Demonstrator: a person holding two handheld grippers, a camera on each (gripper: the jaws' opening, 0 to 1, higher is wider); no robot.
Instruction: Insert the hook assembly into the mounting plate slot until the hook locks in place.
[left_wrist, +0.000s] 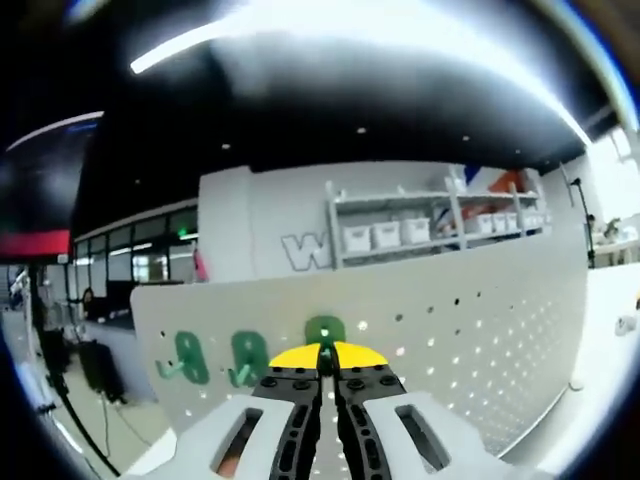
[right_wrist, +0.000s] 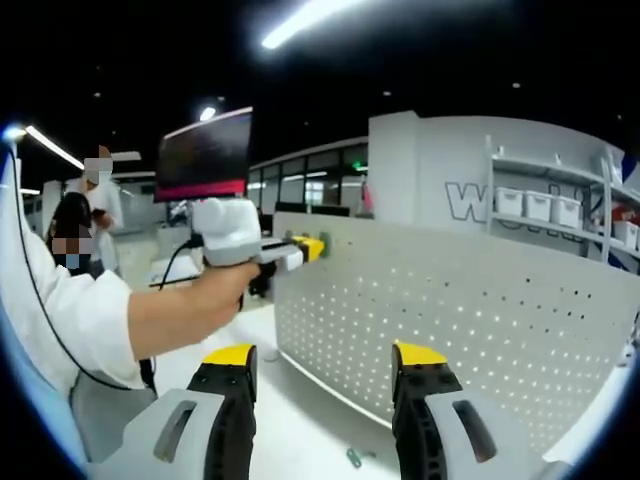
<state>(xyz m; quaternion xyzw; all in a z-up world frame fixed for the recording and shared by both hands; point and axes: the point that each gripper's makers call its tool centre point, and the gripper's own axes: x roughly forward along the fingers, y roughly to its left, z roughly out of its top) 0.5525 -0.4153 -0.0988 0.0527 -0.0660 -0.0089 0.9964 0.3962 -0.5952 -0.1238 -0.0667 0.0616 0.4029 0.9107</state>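
White wall (left_wrist: 270, 215), big "W" lettering (left_wrist: 303, 251)

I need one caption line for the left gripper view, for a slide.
Left claw, shut on a green hook, holds it against the white pegboard beside two mounted green hooks.

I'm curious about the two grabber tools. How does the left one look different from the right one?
The left gripper has its jaws pressed together on a green hook at the pegboard, while the right gripper has its jaws spread wide with nothing between them. The left gripper sits right against the pegboard; the right gripper is held back from it. Both have yellow tips on dark jaws.
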